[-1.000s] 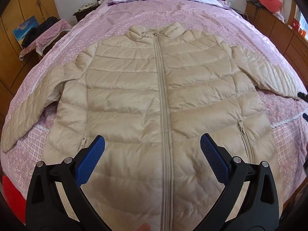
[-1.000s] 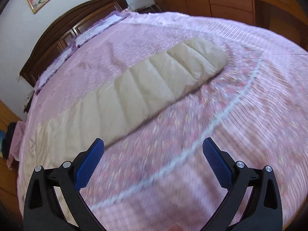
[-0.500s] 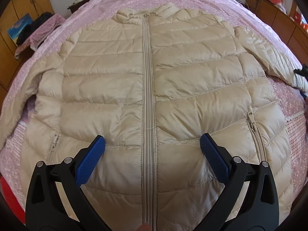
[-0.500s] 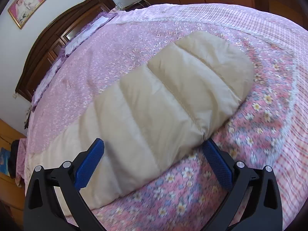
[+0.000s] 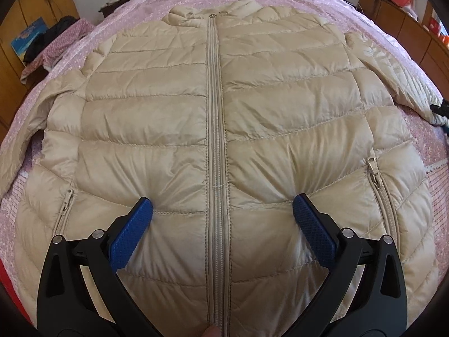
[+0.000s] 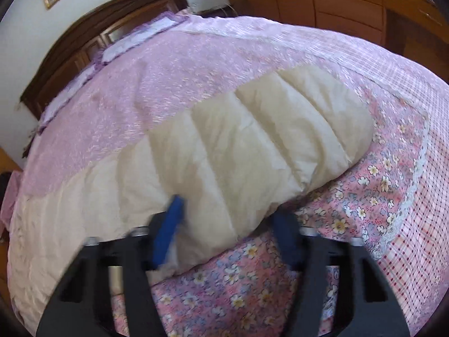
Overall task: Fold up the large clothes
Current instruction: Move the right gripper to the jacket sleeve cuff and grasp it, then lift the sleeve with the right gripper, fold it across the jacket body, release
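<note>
A beige quilted puffer jacket (image 5: 174,129) lies face up on the bed, zipped, with its sleeves spread out. My left gripper (image 5: 223,203) is open over the lower front. Its blue pads (image 5: 132,233) dent the fabric on either side of the zipper (image 5: 216,140). In the right wrist view, the jacket's right sleeve (image 6: 252,140) runs diagonally across the bedspread. My right gripper (image 6: 228,210) is closing, blurred by motion, with the lower edge of the sleeve between its jaws. One pad is against the sleeve's top, the other at its edge.
The pink and purple floral bedspread (image 6: 364,224) covers the whole bed, with a dark wooden headboard (image 6: 84,36) and pillows at the far end. Wooden wardrobes (image 6: 350,5) line the right side. A small table with dark clothes (image 5: 47,47) stands on the left.
The left gripper sank onto the jacket front and now presses into it. The right gripper travelled to the sleeve and its jaws narrowed from wide open around the sleeve's edge.
</note>
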Available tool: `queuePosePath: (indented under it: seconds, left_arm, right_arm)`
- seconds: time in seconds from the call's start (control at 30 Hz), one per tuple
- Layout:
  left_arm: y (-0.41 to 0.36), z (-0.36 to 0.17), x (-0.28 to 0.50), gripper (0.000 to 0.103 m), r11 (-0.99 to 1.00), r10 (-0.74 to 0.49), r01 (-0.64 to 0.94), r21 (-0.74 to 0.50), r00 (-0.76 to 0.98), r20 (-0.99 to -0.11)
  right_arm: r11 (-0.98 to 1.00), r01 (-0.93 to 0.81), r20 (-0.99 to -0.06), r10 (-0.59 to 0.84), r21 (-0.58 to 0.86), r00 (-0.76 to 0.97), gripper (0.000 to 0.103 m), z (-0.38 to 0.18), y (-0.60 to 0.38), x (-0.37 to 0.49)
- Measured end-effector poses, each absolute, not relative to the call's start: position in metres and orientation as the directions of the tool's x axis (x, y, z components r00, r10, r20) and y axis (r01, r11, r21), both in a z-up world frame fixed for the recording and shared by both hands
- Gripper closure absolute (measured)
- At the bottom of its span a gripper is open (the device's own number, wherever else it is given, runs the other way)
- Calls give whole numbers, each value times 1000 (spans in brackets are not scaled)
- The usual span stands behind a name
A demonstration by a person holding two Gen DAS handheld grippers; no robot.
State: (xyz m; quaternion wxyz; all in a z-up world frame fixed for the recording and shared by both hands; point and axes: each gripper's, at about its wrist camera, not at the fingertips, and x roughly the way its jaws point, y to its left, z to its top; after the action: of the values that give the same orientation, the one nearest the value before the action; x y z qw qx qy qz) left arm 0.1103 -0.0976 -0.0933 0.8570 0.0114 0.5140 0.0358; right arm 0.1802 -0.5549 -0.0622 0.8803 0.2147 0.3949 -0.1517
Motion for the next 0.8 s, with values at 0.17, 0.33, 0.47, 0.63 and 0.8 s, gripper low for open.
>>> queuePosePath:
  seconds: [0.17,0.33,0.47,0.63,0.8]
  left_arm:
    - [-98,-92,109,3,997,80,-50,64,475,-876]
    - [-97,-90,108,3,997,78,-50,62,482,-872]
    - [-95,-86,108,3,998,63,-34,54,478,-876]
    - [-87,-71,105,3,998,48,6,58,490,-870]
    - [-68,-50,92,3,998,51,13,67,528,-848]
  right_arm:
    - [853,418,-713,-81,312,696,92,-42,-550,161]
    - [889,321,-637,-43,328,770,95,-7,-533,142]
    - [895,247,-595,26,373,803,95,20,-510,132]
    - [904,158,-566,106,398,818,96,49,-466,117]
    - [919,73,-544,164,387,823,96,74,-422,111]
